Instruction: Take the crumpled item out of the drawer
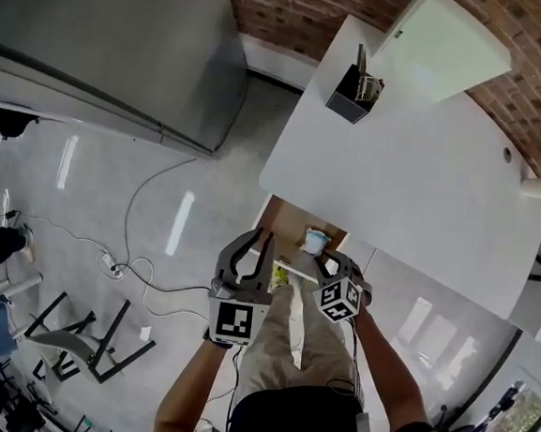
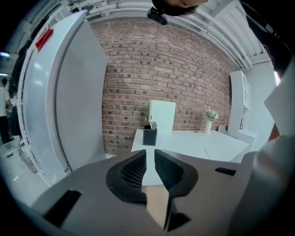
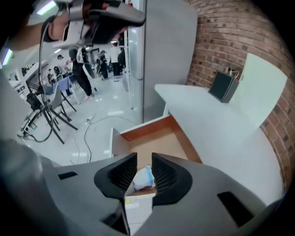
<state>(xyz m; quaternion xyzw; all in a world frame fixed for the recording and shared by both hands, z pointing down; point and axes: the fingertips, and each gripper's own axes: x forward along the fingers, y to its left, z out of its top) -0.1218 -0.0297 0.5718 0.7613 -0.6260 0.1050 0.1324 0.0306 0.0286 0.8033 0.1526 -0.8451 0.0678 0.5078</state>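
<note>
The crumpled item (image 1: 314, 241) is a white and pale blue wad lying in the open wooden drawer (image 1: 284, 223) under the white table's near edge. In the right gripper view the crumpled item (image 3: 144, 177) shows in the gap between the jaws of my right gripper (image 3: 144, 168). The jaws are open and the pads do not press on it. In the head view my right gripper (image 1: 334, 260) hangs just in front of the drawer. My left gripper (image 1: 260, 238) is beside it to the left. In its own view the left gripper (image 2: 150, 168) holds nothing, and its jaws stand a thin gap apart.
A white table (image 1: 415, 176) carries a black holder (image 1: 349, 93) and a white box (image 1: 446, 42) by the brick wall. A grey cabinet (image 1: 97, 45) stands to the left. A cable (image 1: 134, 264) and folding chair frames (image 1: 81, 335) lie on the glossy floor.
</note>
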